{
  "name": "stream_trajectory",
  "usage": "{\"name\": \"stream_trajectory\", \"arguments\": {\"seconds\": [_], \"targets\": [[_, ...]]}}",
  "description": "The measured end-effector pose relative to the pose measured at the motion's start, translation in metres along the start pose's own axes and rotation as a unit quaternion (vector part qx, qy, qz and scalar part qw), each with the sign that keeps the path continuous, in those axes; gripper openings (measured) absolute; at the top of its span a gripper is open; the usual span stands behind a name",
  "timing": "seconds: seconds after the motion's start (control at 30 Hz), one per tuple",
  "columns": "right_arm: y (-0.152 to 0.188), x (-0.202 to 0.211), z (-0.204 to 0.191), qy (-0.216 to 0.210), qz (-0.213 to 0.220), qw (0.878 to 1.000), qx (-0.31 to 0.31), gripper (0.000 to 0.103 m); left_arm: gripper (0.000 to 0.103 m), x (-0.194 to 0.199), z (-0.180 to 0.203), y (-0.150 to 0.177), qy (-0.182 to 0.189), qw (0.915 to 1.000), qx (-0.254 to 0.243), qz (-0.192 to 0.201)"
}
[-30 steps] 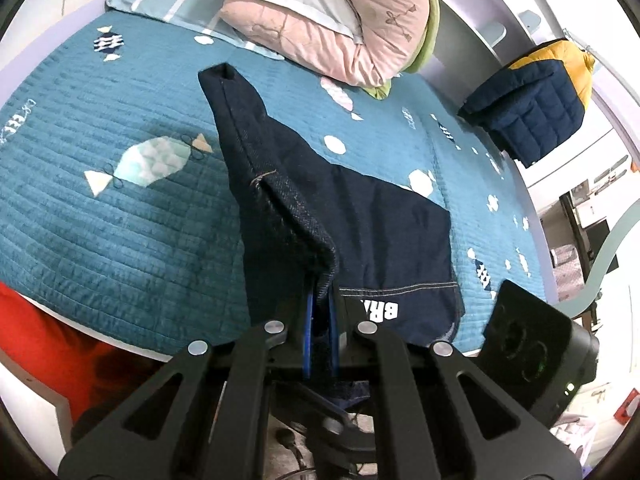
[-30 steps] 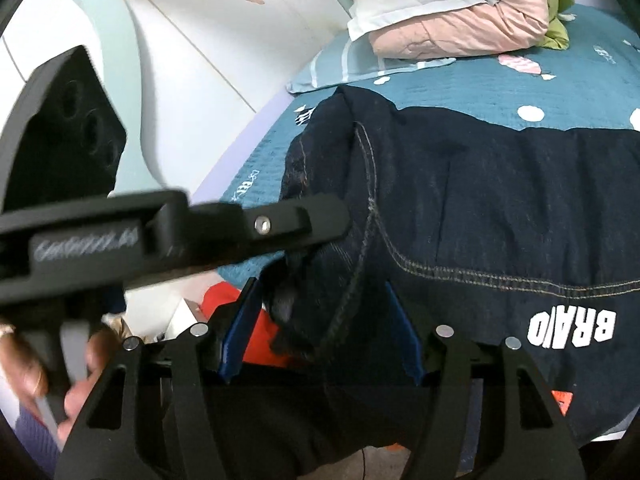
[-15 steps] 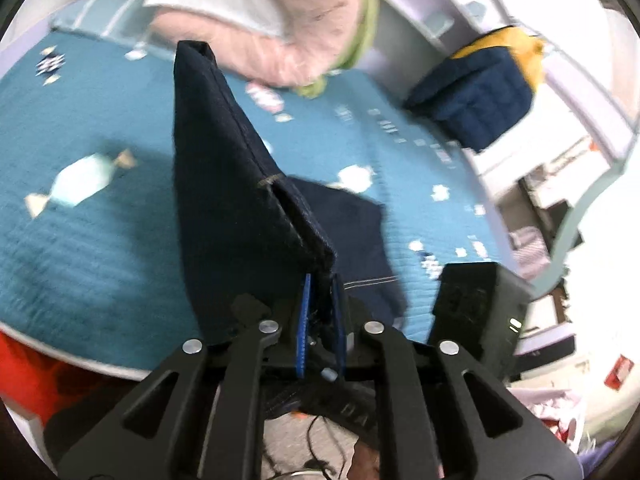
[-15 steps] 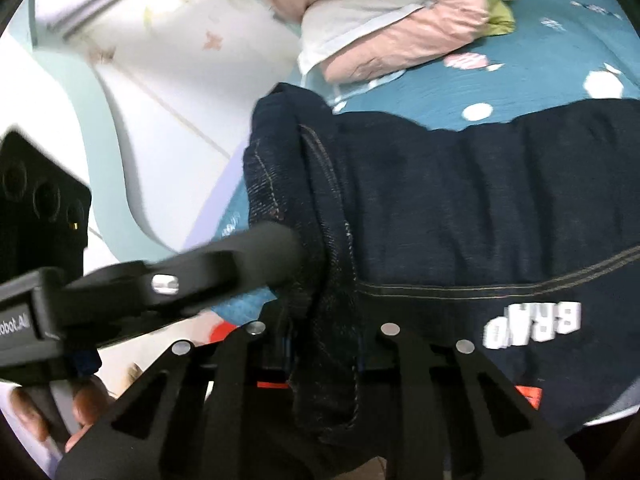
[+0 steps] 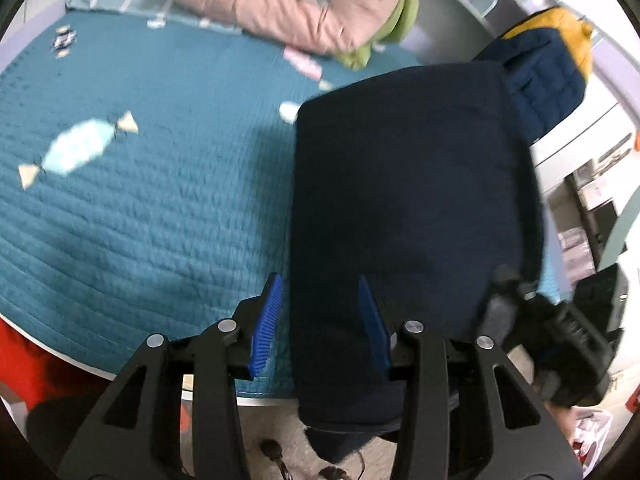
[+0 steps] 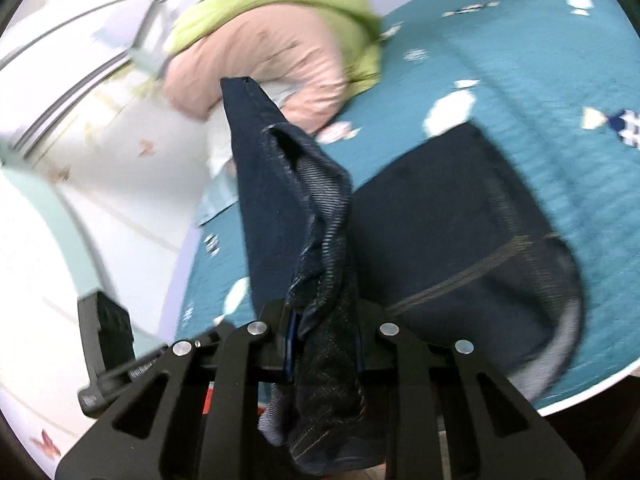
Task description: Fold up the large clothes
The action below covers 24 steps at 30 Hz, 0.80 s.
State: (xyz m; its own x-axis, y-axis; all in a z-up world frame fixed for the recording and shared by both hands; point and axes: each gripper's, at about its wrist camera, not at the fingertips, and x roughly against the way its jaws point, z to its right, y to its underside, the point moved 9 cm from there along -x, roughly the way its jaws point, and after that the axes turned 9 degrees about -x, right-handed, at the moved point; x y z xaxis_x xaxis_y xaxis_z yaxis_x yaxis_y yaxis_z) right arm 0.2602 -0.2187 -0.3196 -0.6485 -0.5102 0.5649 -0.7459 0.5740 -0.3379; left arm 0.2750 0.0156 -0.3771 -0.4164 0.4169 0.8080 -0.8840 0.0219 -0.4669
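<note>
While the jeans [image 5: 412, 216] lay folded on the teal bed [image 5: 140, 220], near edge hanging off it, the left gripper [image 5: 320, 320] was opening, its blue fingers [image 5: 266, 320] apart and pressing nothing; the denim's left edge sat between them. The right gripper [image 6: 324, 340] was clamped on a bunched denim fold [image 6: 304, 216] that stood up from the fingers, the rest spread on the bed to the right. Pink and green pillows [image 6: 280, 48] lay far. A navy-yellow jacket [image 5: 548, 68] sat far right.
</note>
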Motion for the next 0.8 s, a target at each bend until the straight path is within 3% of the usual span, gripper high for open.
{"name": "stream_trajectory", "arguments": {"seconds": [0.1,0.23,0.47,0.53,0.67,0.7,0.73,0.8], "targets": [[-0.011,-0.001,0.043,0.042,0.003,0.999,-0.031,0.019,0.05,-0.028,0.001,0.014,-0.02,0.9994,-0.006,-0.027],[-0.011,-0.01,0.094,0.087,-0.017,0.994,-0.068,0.02,0.053,-0.054,0.009,0.029,-0.021,0.9986,-0.008,-0.049],[-0.005,-0.005,0.111,0.077,-0.027,0.993,-0.083,0.024,0.063,-0.056,0.005,0.03,-0.01,0.9987,0.028,-0.041],[-0.009,0.004,0.113,0.07,-0.019,0.993,-0.089,0.03,0.063,-0.051,0.004,0.032,0.005,0.9985,0.045,-0.03],[-0.011,0.025,0.124,0.075,-0.006,0.992,-0.101,0.041,0.066,-0.038,0.009,0.039,0.024,0.9991,0.034,-0.008],[-0.012,0.031,0.128,0.088,0.001,0.991,-0.103,0.05,0.067,-0.037,0.014,0.042,0.032,0.999,0.03,-0.007],[-0.011,0.034,0.131,0.097,0.003,0.99,-0.103,0.06,0.068,-0.037,0.018,0.045,0.037,0.9989,0.027,-0.009],[-0.007,0.035,0.138,0.084,-0.013,0.99,-0.116,0.061,0.072,-0.046,0.025,0.052,0.032,0.9988,0.024,-0.029]]}}
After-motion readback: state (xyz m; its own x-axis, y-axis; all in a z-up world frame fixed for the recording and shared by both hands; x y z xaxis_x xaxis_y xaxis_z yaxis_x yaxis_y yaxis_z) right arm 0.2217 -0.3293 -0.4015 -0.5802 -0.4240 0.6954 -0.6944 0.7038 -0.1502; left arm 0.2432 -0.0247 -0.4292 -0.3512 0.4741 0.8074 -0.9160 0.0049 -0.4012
